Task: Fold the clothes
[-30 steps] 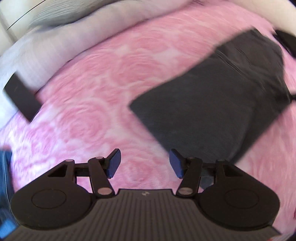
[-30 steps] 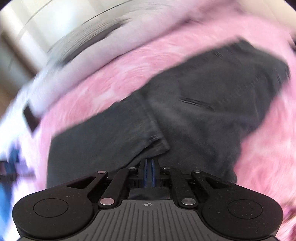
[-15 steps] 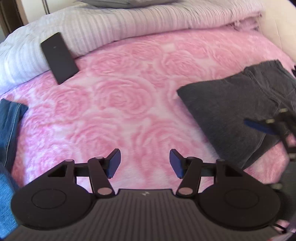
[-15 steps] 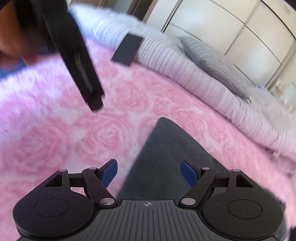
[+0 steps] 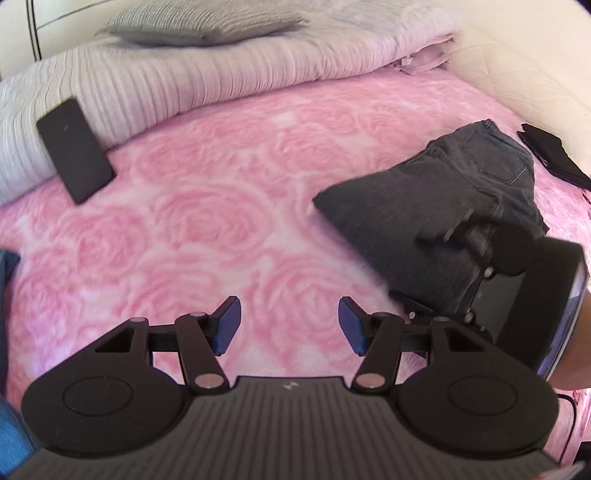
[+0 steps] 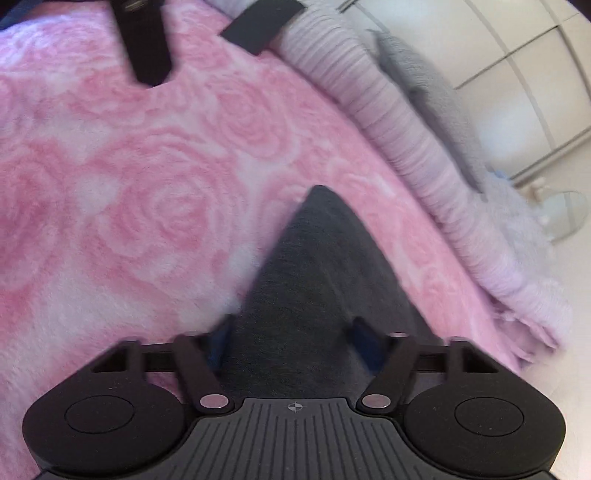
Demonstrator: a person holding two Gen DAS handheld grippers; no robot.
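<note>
Folded dark grey jeans (image 5: 436, 206) lie on the pink rose blanket (image 5: 207, 206) at the right of the left wrist view. My left gripper (image 5: 290, 325) is open and empty over bare blanket, left of the jeans. My right gripper (image 6: 293, 345) is open, its blue pads either side of the jeans' near part (image 6: 314, 280), just above the cloth. The right gripper's body also shows in the left wrist view (image 5: 491, 266) on the jeans' near edge. A finger of the left gripper (image 6: 146, 44) shows at the top of the right wrist view.
A black phone (image 5: 74, 149) lies at the blanket's far left against a ribbed lilac duvet (image 5: 221, 74). A grey pillow (image 5: 199, 18) tops it. Blue denim (image 5: 9, 432) sits at the left edge. A black cloth (image 5: 554, 155) lies far right. White wardrobes (image 6: 517, 55) stand behind.
My right gripper let go of the jeans a second ago and opened; it now hangs lower over their near part. The left gripper stayed open and drew back, left of the jeans.
</note>
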